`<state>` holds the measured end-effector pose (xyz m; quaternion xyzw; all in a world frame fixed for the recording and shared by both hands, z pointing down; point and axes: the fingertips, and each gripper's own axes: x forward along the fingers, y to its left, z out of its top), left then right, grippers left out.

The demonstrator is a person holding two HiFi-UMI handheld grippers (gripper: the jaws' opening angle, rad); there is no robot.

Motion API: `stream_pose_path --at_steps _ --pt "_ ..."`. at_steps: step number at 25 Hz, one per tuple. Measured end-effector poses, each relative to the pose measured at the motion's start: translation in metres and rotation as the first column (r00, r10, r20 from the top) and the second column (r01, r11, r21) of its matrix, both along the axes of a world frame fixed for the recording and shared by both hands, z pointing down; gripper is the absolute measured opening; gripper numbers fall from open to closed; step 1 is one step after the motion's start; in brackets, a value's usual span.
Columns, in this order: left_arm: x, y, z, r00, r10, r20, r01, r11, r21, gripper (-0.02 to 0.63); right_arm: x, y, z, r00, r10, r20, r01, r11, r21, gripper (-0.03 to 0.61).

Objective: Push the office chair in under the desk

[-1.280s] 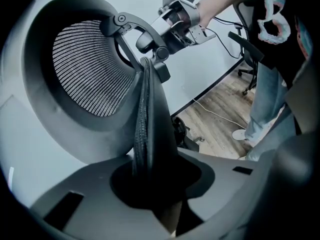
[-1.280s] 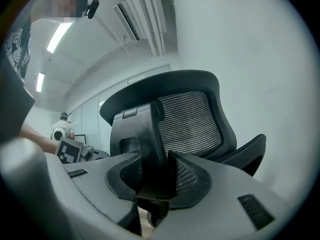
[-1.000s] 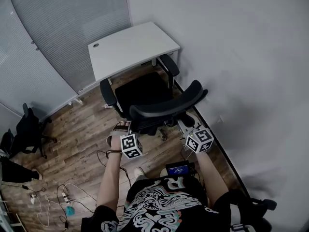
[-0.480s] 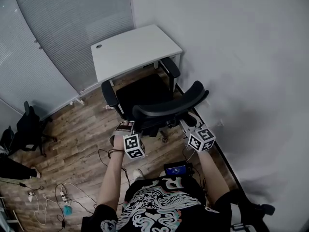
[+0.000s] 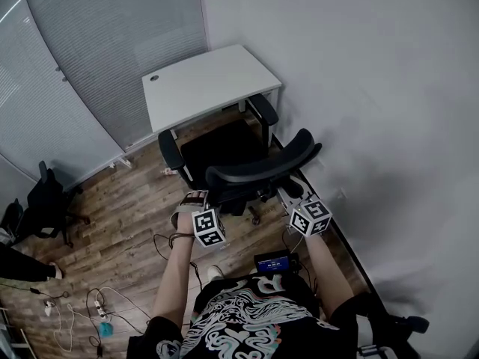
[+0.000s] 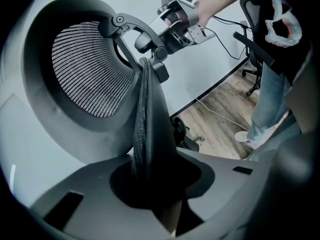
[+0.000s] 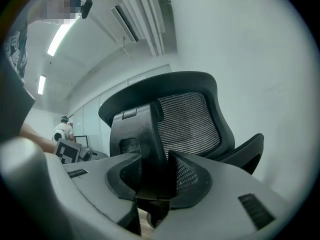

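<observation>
The black office chair (image 5: 232, 152) faces the white desk (image 5: 206, 84), with its seat front and armrests at the desk's near edge. My left gripper (image 5: 203, 197) is shut on the left edge of the mesh backrest (image 5: 262, 168). My right gripper (image 5: 289, 190) is shut on the backrest's right edge. In the left gripper view the jaws (image 6: 150, 184) pinch the thin backrest rim (image 6: 145, 114), and the right gripper (image 6: 176, 18) shows at the far end. In the right gripper view the jaws (image 7: 152, 179) clamp the backrest frame (image 7: 142, 134).
A white wall (image 5: 374, 126) runs close along the chair's right side. Window blinds (image 5: 97, 43) stand behind and left of the desk. Another black chair (image 5: 46, 199) sits at the far left. Cables and a power strip (image 5: 97, 305) lie on the wood floor behind me.
The chair has rolled a little toward the desk, with both grippers following it and keeping their hold on the backrest.
</observation>
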<state>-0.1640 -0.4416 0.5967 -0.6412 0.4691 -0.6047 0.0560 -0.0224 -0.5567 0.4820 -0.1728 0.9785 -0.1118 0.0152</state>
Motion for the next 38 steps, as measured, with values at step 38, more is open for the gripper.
stream_pose_path --at_steps 38 --pt "-0.011 0.094 -0.152 0.549 0.027 -0.835 0.596 0.689 0.414 0.023 0.047 0.103 -0.042 0.982 0.183 -0.043 -0.170 0.964 0.203 0.015"
